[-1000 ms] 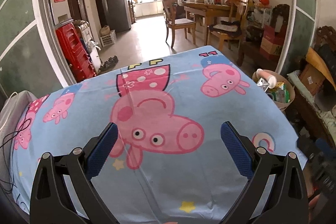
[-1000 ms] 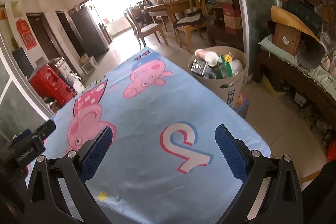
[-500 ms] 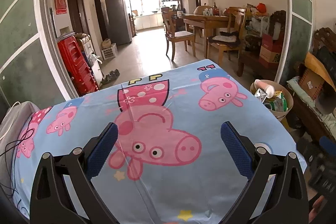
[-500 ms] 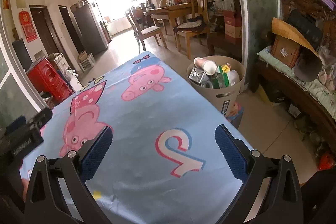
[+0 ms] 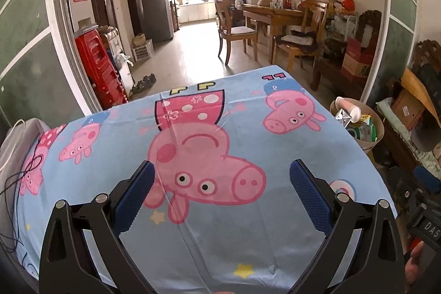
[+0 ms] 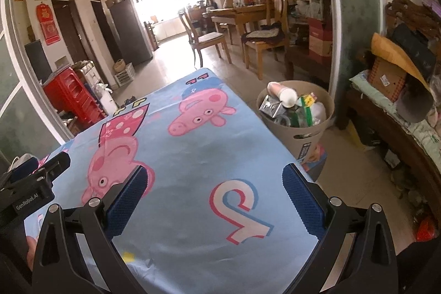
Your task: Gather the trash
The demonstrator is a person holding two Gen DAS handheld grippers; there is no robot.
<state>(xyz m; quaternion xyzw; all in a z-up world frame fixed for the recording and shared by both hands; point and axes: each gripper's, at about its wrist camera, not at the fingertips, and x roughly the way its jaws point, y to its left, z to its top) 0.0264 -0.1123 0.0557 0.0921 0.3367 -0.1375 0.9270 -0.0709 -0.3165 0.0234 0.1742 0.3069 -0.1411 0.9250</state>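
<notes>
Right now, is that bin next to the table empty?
No. In the right wrist view the beige bin is filled to its rim with trash, including a paper cup and crumpled wrappers.

"GenRobot.AI" in white letters on the black body of the left gripper, "DAS" in white letters on the black body of the right gripper, cut off at the frame's edge
</notes>
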